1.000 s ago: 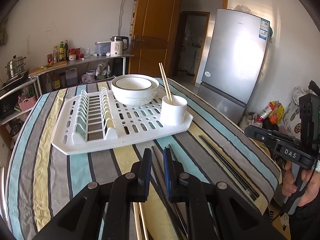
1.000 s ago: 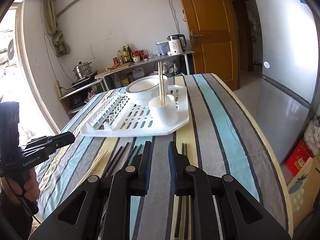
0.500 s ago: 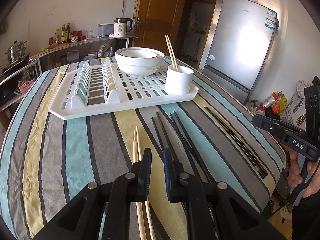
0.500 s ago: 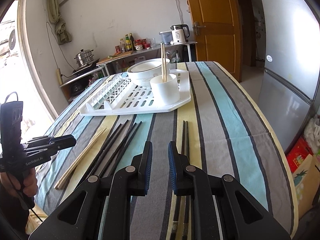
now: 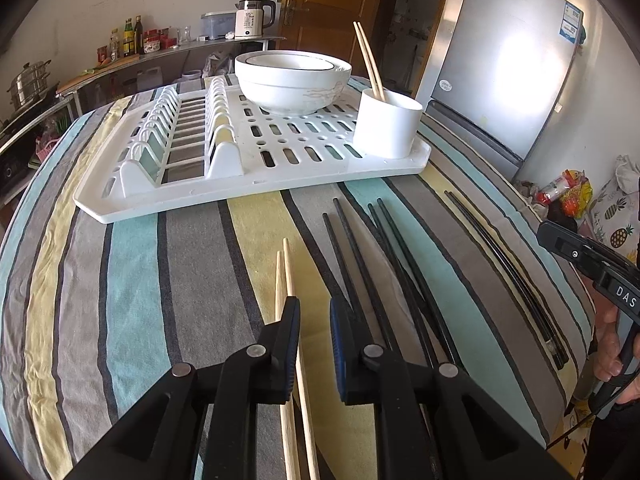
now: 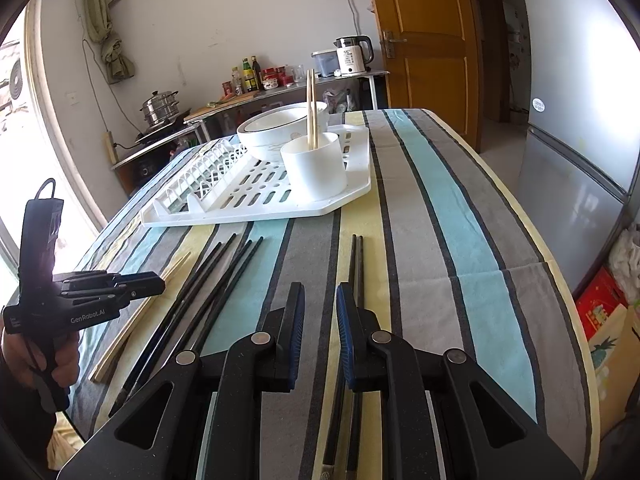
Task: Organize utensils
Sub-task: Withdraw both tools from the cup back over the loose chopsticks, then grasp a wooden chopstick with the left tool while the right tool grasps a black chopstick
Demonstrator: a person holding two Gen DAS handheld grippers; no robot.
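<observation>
A white utensil cup (image 5: pixel 387 124) (image 6: pixel 314 166) with two wooden chopsticks (image 5: pixel 369 62) (image 6: pixel 311 109) stands on a white drying rack (image 5: pixel 192 184) (image 6: pixel 256 208). A wooden chopstick pair (image 5: pixel 285 276) (image 6: pixel 136 320) and several black chopsticks (image 5: pixel 384 280) (image 6: pixel 216 280) lie on the striped tablecloth. Another black pair (image 5: pixel 508 276) (image 6: pixel 356 264) lies apart to the right. My left gripper (image 5: pixel 314 316) is open and empty, low over the wooden pair. My right gripper (image 6: pixel 320 312) is open and empty above the separate black pair.
Nested white bowls (image 5: pixel 292 76) (image 6: pixel 280 130) sit on the rack. A grey fridge (image 5: pixel 508 64) stands right of the table. A counter with a kettle (image 5: pixel 254 18), bottles and a steamer pot (image 6: pixel 160 110) lines the back wall. The table's right edge (image 6: pixel 560 280) drops off.
Both grippers have pulled back from the rack and tilted down toward the table. The chopsticks on the cloth now show fully in front of them. Both jaws stay open.
</observation>
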